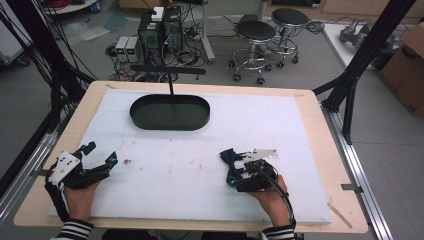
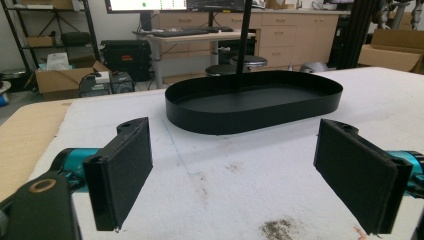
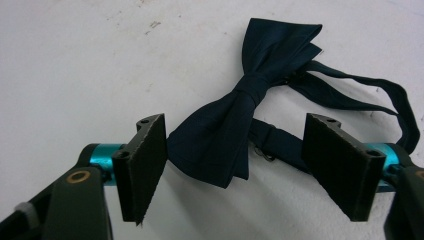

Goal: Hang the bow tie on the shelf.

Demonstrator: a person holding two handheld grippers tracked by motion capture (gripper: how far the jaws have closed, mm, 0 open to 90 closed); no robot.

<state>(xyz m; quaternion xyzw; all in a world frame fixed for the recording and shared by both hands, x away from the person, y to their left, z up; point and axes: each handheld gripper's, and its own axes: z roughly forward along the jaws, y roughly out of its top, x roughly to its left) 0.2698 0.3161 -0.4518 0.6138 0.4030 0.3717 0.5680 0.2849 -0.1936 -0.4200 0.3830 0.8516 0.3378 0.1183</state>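
Soft, light, floppy bow tie (image 3: pixel 235 125) on white surface (image 1: pixel 200 170), best pinched at centre knot by wide-open right hand-held gripper (image 3: pixel 235 172); left hand-held gripper (image 2: pixel 235 175) wide, empty.

Two stools (image 1: pixel 262 37), computer boxes (image 1: pixel 160 30), perhaps a cardboard box (image 1: pixel 406 70).

table (image 1: pixel 320 150) | white mat (image 1: pixel 280 130) | black tray (image 1: pixel 170 112) | bow tie (image 3: pixel 240 115)
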